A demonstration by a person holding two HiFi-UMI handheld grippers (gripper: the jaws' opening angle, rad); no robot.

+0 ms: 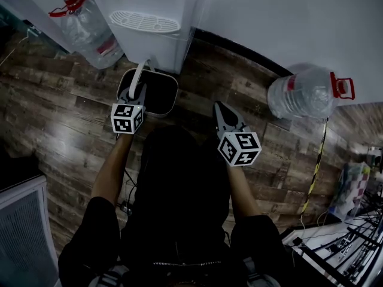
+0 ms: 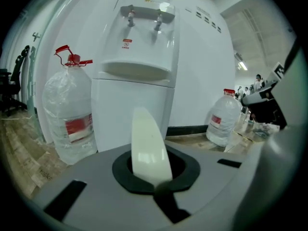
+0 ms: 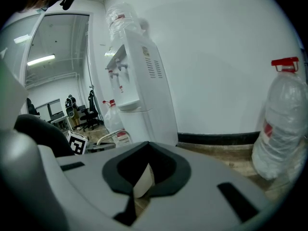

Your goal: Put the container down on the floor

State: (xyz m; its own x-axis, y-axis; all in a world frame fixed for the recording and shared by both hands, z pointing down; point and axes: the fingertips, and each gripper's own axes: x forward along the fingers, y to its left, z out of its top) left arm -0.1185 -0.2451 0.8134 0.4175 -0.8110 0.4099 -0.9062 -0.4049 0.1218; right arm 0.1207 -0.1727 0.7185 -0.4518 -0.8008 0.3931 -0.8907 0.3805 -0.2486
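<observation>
White plastic, the thin arched handle (image 1: 141, 72) of the dark, grey-rimmed, round-cornered container (image 1: 175, 91), is what my left gripper (image 1: 137, 94) has pinched, jaws fully together on the strip. The container sits ahead of and below those fingertips, just in front of the white water dispenser (image 1: 149, 23), its longer side running across me. Whether its base already meets the brown wooden plank floor (image 1: 72, 121) I cannot tell. My right gripper (image 1: 219, 107) hovers to the side, apart from the container, jaws together on nothing. As I judge it, the left hand is nearer and need only go straight down.
</observation>
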